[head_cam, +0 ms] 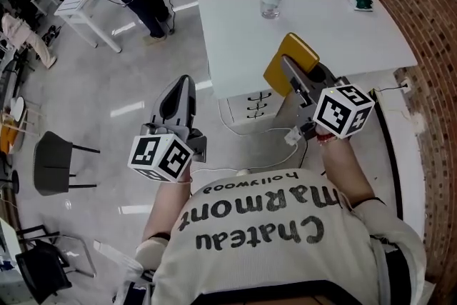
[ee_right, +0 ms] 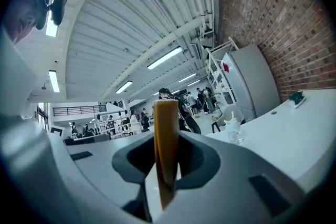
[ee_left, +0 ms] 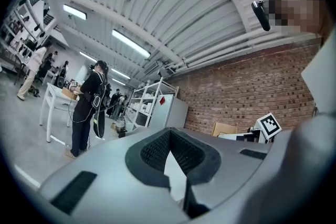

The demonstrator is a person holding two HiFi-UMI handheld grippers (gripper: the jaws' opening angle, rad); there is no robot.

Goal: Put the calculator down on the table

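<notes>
Grey and idle, my left hand-held gripper (head_cam: 182, 86) hangs over the floor off the desk's (head_cam: 321, 32) left edge, jaws together with nothing between them. To its right, my right hand-held gripper (head_cam: 291, 72) is clamped on the yellow calculator (head_cam: 294, 50). It stands on edge in the air, about over the desk's near left corner and not yet on the surface. I pinch it by one end only, so it may swing or slide out if I tip it flat carelessly. Released this close to the near edge, it could overhang and drop to the floor. Beyond it a clear bottle (head_cam: 270, 2) stands by the far edge. Farther right, a green thing (head_cam: 363, 2) near the far right corner seems safely apart.
</notes>
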